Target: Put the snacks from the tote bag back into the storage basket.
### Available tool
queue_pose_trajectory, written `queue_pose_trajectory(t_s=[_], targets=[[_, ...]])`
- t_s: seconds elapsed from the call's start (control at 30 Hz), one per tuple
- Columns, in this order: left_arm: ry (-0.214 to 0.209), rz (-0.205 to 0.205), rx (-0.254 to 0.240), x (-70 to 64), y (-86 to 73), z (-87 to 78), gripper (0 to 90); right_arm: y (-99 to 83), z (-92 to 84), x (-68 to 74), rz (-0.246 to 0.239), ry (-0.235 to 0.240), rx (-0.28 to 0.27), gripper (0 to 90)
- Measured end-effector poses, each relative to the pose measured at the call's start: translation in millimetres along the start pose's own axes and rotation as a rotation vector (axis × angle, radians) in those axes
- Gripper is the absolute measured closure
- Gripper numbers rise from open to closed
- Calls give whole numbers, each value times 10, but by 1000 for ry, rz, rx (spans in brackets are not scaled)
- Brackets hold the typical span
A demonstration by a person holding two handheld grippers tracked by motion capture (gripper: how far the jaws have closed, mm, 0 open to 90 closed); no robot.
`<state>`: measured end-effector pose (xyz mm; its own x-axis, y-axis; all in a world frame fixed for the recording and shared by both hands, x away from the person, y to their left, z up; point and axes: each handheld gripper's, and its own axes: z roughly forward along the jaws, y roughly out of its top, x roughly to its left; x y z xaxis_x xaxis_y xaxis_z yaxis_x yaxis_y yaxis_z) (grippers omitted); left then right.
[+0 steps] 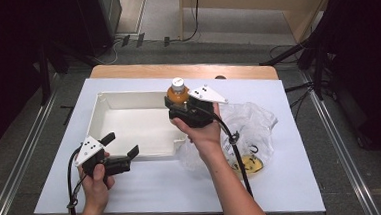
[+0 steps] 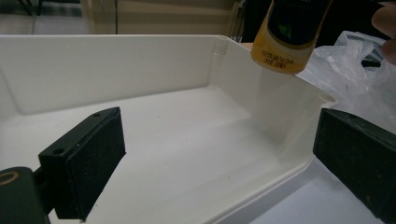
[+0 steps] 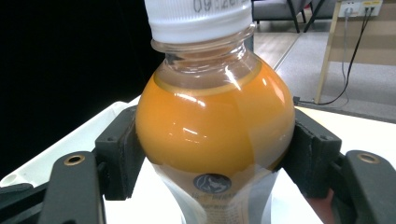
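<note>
A: Where are we?

B: Our right gripper (image 1: 179,104) pinches an orange bottle (image 1: 177,93) upright, in the air over the right edge of the white tray (image 1: 109,100), beside the plastic bag (image 1: 252,126).

A: And the left gripper (image 1: 121,147)?

B: It's spread wide and empty at the tray's near rim. Judging by that, we're mid-carry; next we lower the bottle into the tray and let go.

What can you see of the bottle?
The bottle is small, clear plastic, full of orange drink nearly to the neck, with a white ribbed cap and a printed label lower down. It stands upright, clamped at its shoulder between the right gripper's black pads, held in the air above the right end of the white tray, touching nothing else.
</note>
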<state>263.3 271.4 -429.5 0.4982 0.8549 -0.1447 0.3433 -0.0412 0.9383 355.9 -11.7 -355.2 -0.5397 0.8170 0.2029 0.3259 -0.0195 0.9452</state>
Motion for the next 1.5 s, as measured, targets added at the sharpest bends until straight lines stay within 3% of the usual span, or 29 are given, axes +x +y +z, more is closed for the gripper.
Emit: queue_pose_trajectory(t_s=[0.53, 0.73, 0.87, 1.13, 1.3, 1.5], targets=[[-6, -3, 2, -1, -6, 4, 23, -90, 185, 49, -6, 8, 32, 308], [-4, 5, 4, -9, -9, 6, 23, -188, 271, 69, -40, -5, 63, 308], [-6, -15, 1, 10, -13, 6, 23, -285, 326, 48, -31, -5, 78, 307], [-5, -21, -5, 35, -12, -7, 23, -467, 434, 7, -44, -44, 137, 306], [-3, -21, -1, 33, -18, -4, 23, -544, 490, -13, -25, -63, 160, 303], [-7, -28, -6, 25, -16, -7, 23, -511, 466, -35, -34, -67, 170, 297]])
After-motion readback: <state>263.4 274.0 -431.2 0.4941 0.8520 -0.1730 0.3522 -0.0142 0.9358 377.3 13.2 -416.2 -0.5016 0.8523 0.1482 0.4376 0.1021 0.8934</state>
